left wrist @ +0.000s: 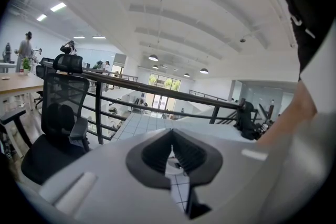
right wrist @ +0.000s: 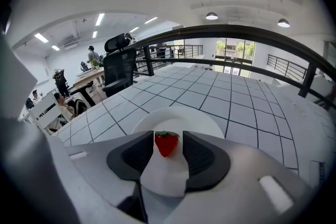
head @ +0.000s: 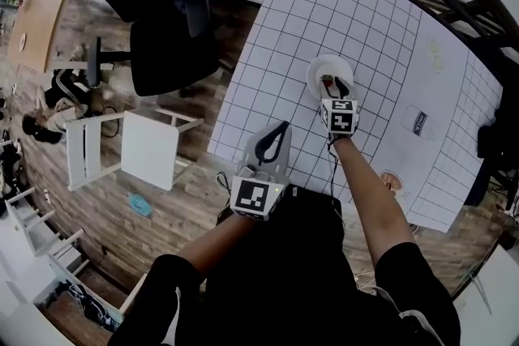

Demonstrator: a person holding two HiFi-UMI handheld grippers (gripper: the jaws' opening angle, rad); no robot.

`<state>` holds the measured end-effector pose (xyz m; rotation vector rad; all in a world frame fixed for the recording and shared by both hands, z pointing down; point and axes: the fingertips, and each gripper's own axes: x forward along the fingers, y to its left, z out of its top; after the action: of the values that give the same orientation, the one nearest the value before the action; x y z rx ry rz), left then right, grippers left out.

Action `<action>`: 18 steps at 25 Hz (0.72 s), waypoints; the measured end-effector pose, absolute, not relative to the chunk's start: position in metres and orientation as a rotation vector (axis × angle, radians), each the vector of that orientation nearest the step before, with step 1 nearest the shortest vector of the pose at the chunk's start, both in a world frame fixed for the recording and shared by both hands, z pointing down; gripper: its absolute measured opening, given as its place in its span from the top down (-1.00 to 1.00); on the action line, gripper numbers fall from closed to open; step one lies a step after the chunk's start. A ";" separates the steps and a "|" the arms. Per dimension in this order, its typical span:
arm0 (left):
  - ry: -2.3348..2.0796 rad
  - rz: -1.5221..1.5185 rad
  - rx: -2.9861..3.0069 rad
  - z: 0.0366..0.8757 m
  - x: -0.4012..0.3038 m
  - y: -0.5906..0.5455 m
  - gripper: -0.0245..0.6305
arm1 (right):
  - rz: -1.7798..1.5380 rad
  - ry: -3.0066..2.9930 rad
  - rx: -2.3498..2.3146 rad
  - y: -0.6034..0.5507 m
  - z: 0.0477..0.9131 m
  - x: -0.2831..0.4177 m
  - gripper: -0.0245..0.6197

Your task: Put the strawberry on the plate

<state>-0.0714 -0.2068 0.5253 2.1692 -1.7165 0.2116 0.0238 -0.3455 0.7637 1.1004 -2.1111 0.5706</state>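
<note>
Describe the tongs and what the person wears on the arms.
Both the left tongs and right tongs are pale grey shells with black ribbed pads, each carrying a white cube with black square markers. A thin black cable trails from the right one. The person wears a black short-sleeved top.

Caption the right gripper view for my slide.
Strawberry on the white plate, between the open jaws of the right hand-held gripper.

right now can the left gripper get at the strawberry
Probably not: the right gripper straddles the strawberry over the plate with open jaws, and the left gripper sits at the table edge.
</note>
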 end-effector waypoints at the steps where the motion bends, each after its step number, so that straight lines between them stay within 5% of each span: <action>1: -1.713 0.211 2.172 0.525 -0.071 -0.207 0.90 | 0.576 -2.117 1.101 -0.345 0.762 0.023 0.38; 18: -1.668 0.162 2.252 0.509 -0.063 -0.186 0.90 | 0.479 -2.245 1.163 -0.307 0.675 0.028 0.38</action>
<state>-0.0633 -0.1861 0.5092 2.2517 -1.6681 0.1622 0.0279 -0.3068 0.6755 1.1630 -2.2445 0.4788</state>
